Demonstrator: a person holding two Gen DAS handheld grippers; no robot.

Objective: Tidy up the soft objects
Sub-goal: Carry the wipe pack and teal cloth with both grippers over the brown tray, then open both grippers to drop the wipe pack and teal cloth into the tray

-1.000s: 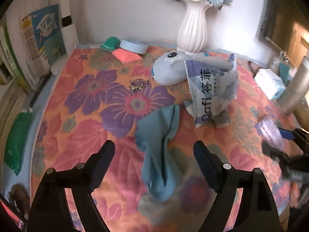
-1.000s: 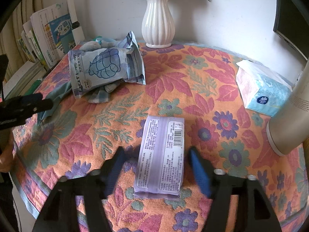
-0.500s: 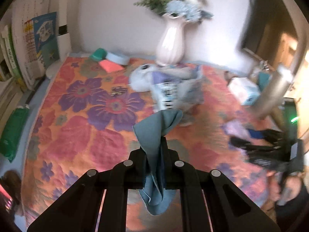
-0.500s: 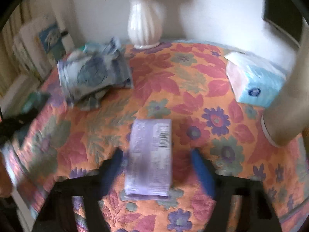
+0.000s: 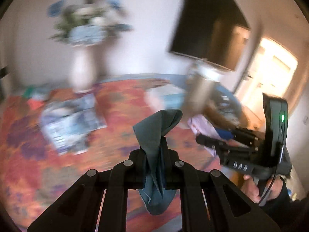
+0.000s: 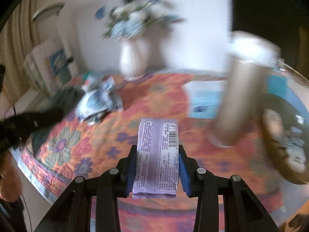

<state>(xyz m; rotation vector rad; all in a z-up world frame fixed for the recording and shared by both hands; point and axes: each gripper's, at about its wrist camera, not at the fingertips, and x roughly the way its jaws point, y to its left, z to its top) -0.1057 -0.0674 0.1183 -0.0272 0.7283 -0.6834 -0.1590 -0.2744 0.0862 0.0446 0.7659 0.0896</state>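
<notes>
My left gripper (image 5: 154, 150) is shut on a teal cloth (image 5: 156, 127), which hangs bunched between the fingers above the floral tablecloth (image 5: 115, 150). A purple tissue pack (image 6: 157, 145) is held lengthwise in my right gripper (image 6: 157, 154), whose jaws are closing with the blue pads pressed on its long sides. The pack is lifted off the tablecloth (image 6: 63, 145). In the left wrist view the right gripper (image 5: 208, 142) shows at the right with the purple pack (image 5: 200, 125), a hand under it. The left gripper (image 6: 29, 119) is a dark blur at the left of the right wrist view.
A white vase (image 6: 133, 61) of blue flowers stands at the back. A crumpled blue-and-white packet (image 6: 100, 98) lies left of centre. A tissue box (image 6: 204, 100) and a tall beige cylinder (image 6: 237, 100) stand at the right, beside a dark basket (image 6: 285, 145).
The left gripper shut on the teal cloth and lifted it. The right gripper narrowed onto the purple pack and raised it off the table. Both views swung and blurred.
</notes>
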